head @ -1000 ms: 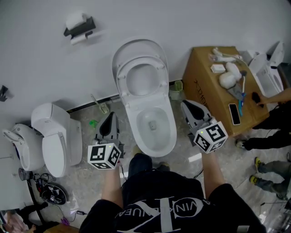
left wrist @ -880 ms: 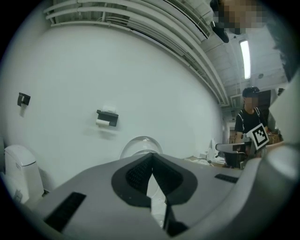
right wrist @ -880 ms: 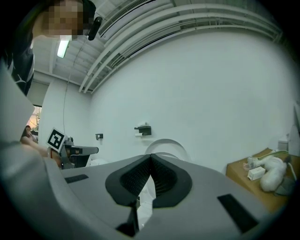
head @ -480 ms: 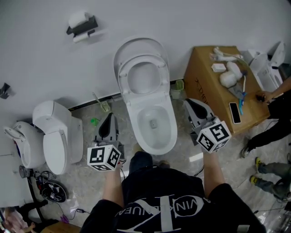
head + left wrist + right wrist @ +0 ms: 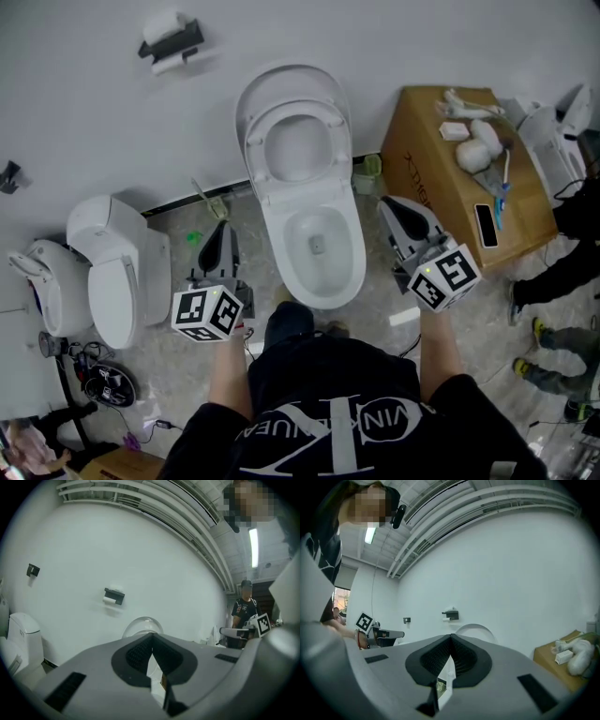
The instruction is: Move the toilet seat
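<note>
A white toilet stands against the wall in the head view, its seat raised upright against the lid over the open bowl. My left gripper hangs left of the bowl, shut and empty. Right of the bowl, my right gripper is also shut with nothing in it. Neither touches the toilet. In the left gripper view the left gripper points at the lid's top. The right gripper in its own view faces the lid too.
A second toilet stands at the left. A cardboard box at the right carries a phone and small items. A paper holder is on the wall. Cables lie lower left. Another person's legs are at the far right.
Both grippers stay shut and almost still beside the bowl. The left one has drifted slightly left. The hand reaching over the box at the right is gone.
</note>
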Tool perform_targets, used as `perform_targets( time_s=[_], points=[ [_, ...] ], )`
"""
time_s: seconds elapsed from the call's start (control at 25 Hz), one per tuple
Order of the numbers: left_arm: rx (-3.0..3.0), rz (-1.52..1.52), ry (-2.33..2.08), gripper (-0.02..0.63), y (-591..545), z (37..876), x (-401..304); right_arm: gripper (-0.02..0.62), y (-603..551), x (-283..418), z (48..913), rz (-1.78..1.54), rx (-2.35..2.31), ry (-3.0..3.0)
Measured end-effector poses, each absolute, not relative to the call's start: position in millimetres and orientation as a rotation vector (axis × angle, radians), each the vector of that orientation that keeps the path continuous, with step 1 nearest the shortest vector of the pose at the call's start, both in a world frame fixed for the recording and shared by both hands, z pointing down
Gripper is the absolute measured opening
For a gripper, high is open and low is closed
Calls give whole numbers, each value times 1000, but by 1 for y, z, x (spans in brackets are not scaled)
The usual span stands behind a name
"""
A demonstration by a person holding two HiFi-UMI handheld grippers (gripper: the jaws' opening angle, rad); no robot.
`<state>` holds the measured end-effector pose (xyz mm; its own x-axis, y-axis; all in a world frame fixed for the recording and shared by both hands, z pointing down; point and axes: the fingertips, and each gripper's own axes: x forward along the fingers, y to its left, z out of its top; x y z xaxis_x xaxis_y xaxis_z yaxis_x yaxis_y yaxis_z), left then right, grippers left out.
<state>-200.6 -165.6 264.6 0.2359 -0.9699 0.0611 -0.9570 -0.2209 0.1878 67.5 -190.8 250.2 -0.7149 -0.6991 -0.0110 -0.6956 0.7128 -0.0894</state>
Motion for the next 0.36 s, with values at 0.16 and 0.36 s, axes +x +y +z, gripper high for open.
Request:
perform_targets(
  time_s=[0.16,0.36],
  points=[
    [2316,-105,-1828,3,-165,264,-201,9,-188,64,245,-102,-1146,2863],
    [2312,-122,-1802,3,-167,265,-201,9,-184,64,235,-158,-1051,2781]
  ],
)
